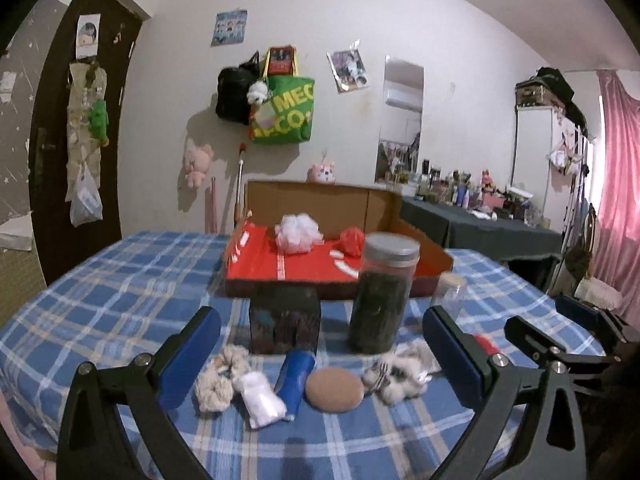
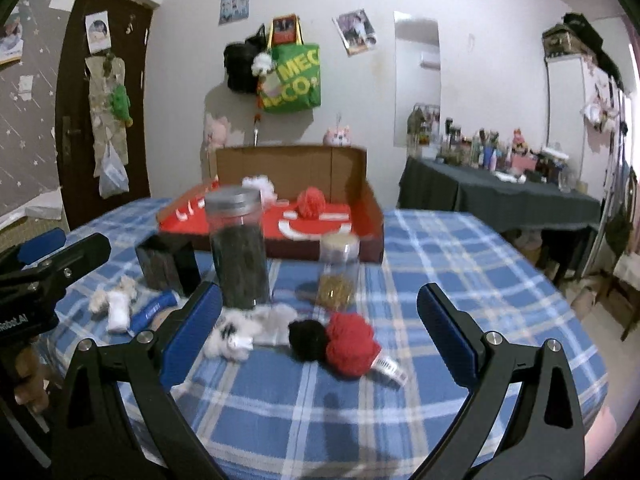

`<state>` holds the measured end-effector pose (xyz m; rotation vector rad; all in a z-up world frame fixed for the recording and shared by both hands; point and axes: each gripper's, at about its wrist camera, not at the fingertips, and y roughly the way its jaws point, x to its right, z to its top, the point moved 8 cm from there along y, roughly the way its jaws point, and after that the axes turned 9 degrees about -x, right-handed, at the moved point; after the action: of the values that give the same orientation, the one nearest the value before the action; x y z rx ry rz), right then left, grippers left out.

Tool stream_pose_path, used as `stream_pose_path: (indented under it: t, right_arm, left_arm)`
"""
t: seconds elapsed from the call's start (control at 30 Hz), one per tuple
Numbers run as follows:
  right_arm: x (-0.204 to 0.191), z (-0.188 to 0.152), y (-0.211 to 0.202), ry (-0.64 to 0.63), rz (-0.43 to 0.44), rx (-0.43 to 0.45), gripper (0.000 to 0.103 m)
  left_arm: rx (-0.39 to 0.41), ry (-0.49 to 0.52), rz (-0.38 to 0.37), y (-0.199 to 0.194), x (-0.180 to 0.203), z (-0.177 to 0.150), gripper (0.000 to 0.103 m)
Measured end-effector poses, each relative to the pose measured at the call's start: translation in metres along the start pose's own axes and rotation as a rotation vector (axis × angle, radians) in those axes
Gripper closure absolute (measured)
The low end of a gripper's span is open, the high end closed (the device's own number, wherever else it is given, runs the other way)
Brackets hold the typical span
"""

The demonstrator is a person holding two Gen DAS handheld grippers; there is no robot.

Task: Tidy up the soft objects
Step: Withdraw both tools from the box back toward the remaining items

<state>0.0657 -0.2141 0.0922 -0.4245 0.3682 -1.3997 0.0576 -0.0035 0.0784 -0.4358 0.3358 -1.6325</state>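
Tall jar (image 2: 239,249) + small jar (image 2: 338,270) + dark box (image 1: 285,323) stand betw. front row of soft items and red tray (image 1: 320,268); block straight path. Gap betw. the jars narrow. Tablecloth (image 2: 460,256) R of small jar bare: open route to tray.
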Motion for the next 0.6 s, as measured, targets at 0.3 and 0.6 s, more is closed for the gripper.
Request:
stream_pose_path:
  t: [0.3, 0.6]
  right_arm:
    - [-0.002, -0.032, 0.033, 0.024, 0.018, -0.11, 0.003]
    - [-0.004, -0.041, 0.047, 0.029, 0.029, -0.15, 0.003]
  left_arm:
    - [-0.085, -0.001, 0.019, 0.025, -0.007, -0.026, 0.0]
    - [-0.117, -0.002, 0.032, 0.034, -0.018, -0.032, 0.0]
